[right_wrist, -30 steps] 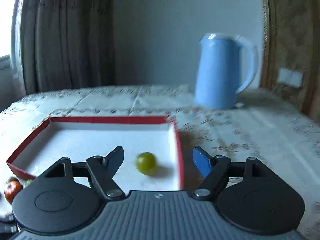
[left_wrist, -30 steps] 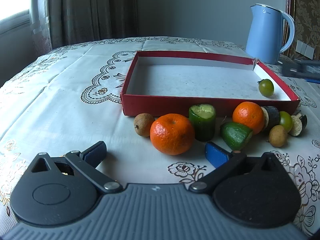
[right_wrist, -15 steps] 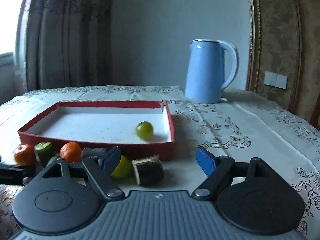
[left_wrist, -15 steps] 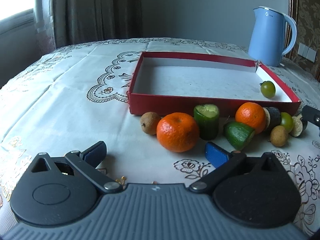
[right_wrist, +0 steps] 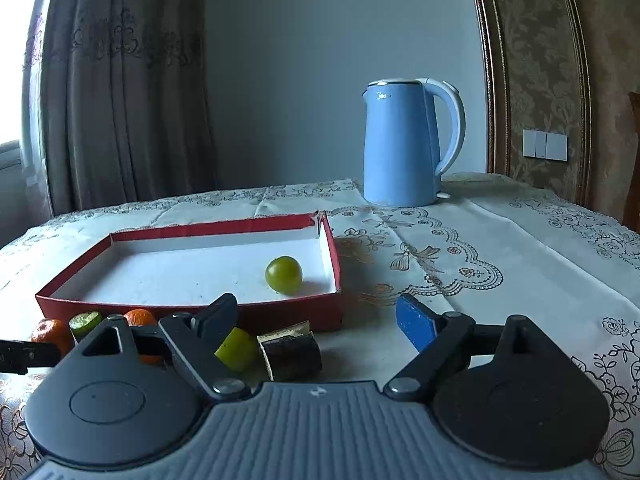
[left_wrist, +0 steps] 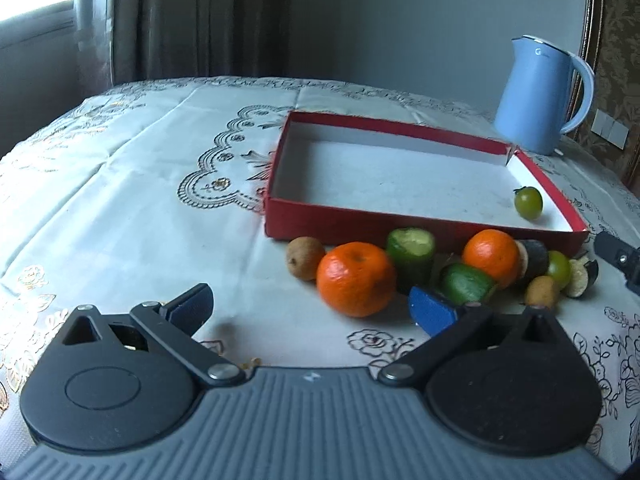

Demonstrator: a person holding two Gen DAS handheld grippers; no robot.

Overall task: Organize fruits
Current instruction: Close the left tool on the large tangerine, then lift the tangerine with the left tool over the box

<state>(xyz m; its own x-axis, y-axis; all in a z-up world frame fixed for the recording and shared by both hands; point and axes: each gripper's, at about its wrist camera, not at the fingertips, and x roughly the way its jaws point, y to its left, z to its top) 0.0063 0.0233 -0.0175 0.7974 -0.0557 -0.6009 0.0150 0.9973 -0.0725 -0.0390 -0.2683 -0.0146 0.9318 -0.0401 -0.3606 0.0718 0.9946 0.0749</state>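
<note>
Now, here is how things sit.
Box: the red box lies flat on the worktop with its open top up, so fruit can be dropped in.
Green fruit in box: one small green fruit rests in the box, near the corner on the kettle's side. It looks already put away.
Fruit row: the big orange, the small orange, the brown fruits, the cucumber pieces and the dark eggplant piece wait outside, just beside the box's near wall. They are close, so each trip is short.
Left gripper: jaws wide apart with nothing between them, aimed at the big orange, likely to take it.
Right gripper: jaws opening, gripping nothing; another green fruit and the eggplant piece lie between them on the worktop.
Kettle: the blue kettle stands behind the box, out of the way.
</note>
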